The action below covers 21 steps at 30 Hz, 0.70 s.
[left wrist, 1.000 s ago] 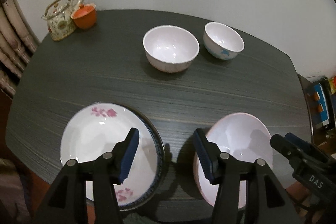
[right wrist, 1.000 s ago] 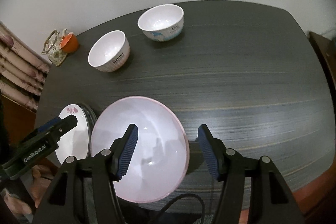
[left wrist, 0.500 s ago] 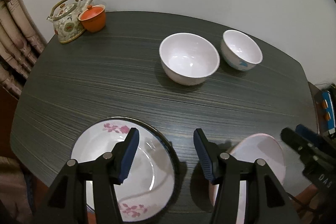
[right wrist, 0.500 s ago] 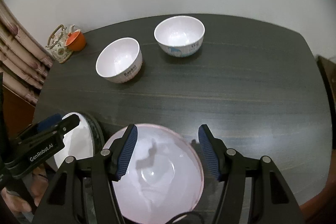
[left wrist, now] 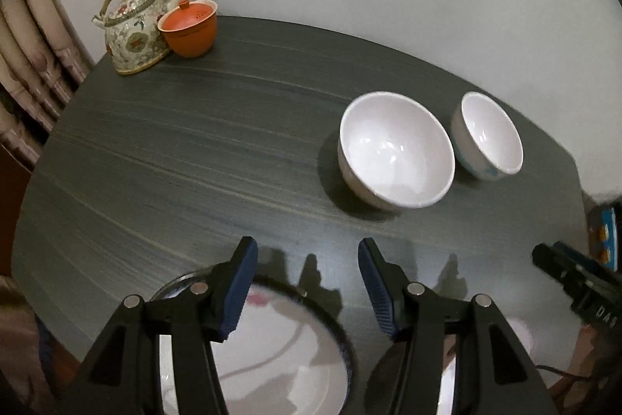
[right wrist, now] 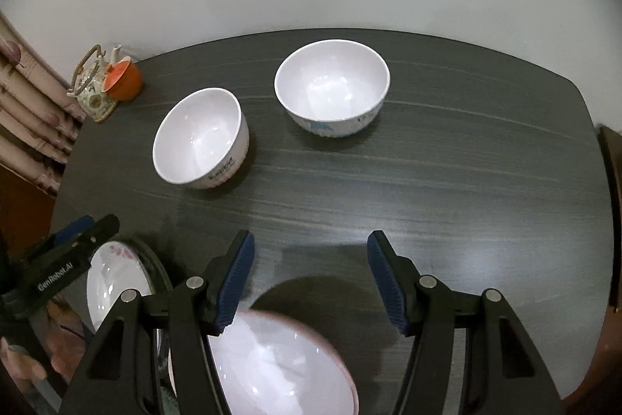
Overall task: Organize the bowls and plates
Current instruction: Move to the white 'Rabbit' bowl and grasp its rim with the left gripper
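- Plates first: we've got the flowered plate (left wrist: 280, 349) under the left gripper (left wrist: 307, 282), and the pink-rimmed plate (right wrist: 280, 364) under the right gripper (right wrist: 311, 279), both flat at the near edge of the table (right wrist: 447, 189).
- A second ago both plates sat well up in our views; now they've slid to the bottom, half cut off. So we've carried both grippers forward over the table, past the plates.
- Bowls now fill the middle ground: the left bowl (right wrist: 200, 137) and the right bowl (right wrist: 332, 86) stand upright, near each other but apart, toward the far side.
- Left gripper: jaws about half open, same gap as a second ago, nothing between the pads, only dark tabletop and plate rim below.
- Right gripper: the same story, half open, unchanged, empty, hanging over bare table just beyond the pink-rimmed plate.
- In the right view we catch the left gripper beside the flowered plate, a hand behind it.
- Teapot (left wrist: 134, 26) and orange cup (left wrist: 189, 28) sit touching in the far left corner, out of the way.
- Our read: nothing is stacked yet, and the swing forward suggests the bowls are the next target, one gripper each, though we can't be sure.
- Those jaws look wide enough for a rim pinch, not for a whole bowl.
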Tool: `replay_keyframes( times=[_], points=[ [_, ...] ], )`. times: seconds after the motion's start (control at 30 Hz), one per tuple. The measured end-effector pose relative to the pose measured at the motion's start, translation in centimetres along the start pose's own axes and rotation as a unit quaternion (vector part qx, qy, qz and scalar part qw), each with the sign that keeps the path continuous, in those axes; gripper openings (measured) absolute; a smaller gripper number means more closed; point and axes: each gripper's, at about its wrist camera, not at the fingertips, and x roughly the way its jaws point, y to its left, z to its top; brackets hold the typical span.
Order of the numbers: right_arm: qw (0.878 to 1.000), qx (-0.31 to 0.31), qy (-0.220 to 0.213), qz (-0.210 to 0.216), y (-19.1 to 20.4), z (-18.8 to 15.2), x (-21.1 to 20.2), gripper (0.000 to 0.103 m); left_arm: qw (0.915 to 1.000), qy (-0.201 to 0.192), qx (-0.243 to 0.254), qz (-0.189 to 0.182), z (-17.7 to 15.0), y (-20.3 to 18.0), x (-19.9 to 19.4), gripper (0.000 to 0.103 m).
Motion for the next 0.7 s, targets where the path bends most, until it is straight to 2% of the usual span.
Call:
replay_keyframes(
  times=[0.27,0.57,0.7],
  points=[
    [0.998,0.005,0.021,0.058,0.7,3.2,2.9,0.058,0.9984,0.005,-0.033,-0.045,3.7,0.1,2.1,0.055],
    [0.996,0.022,0.050,0.075,1.1,5.9,6.0,0.057,0.9932,0.028,-0.070,-0.088,6.2,0.5,4.9,0.055],
    [0.995,0.017,0.057,0.080,1.8,6.6,7.3,0.057,0.9927,0.038,-0.074,-0.088,6.5,0.3,6.2,0.055]
  ],
)
